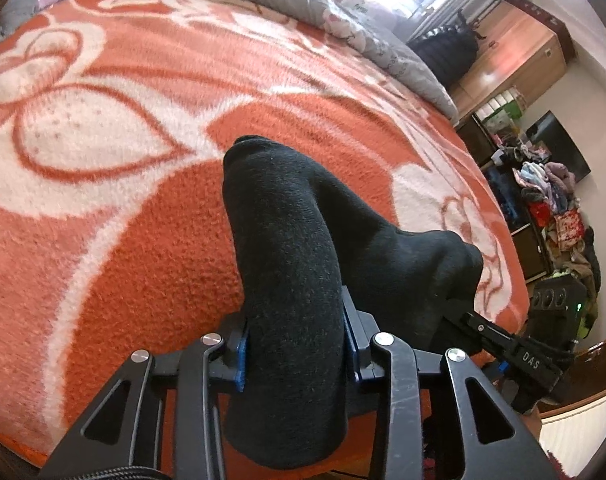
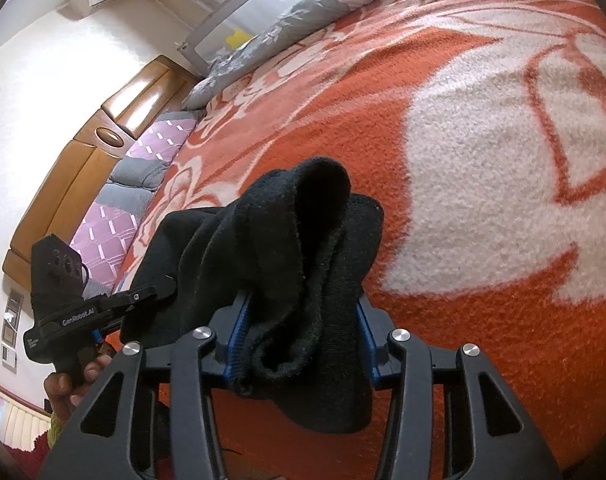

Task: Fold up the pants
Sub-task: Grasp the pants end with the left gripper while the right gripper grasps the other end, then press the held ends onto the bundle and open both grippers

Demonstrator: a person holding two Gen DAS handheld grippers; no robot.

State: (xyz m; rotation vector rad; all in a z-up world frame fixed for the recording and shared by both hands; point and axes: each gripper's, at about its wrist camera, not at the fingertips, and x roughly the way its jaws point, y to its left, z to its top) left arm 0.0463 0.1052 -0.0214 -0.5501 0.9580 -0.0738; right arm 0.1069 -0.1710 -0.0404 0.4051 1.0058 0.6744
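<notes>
left wrist view: your left gripper [image 1: 295, 344] pinches black pants [image 1: 287, 248].
right gripper [image 2: 299, 344] pinches them too; fabric spans sideways between both over the blanket [image 1: 103, 200].

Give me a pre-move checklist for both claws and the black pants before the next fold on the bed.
1. Left claw closed on the black pants: ok, fabric fills the gap between the blue pads.
2. Right claw closed on the pants: ok, a thick bunch sits between its pads.
3. Fabric lifted off the orange floral blanket at both grips: ok.
4. Fabric smooth between the claws: not ok, it is bunched and rolled at both grips.
5. Which part of the pants each claw holds: cannot tell.
6. Blanket ahead free of other items: ok as far as both views reach; a grey quilt lies at the far edge.
</notes>
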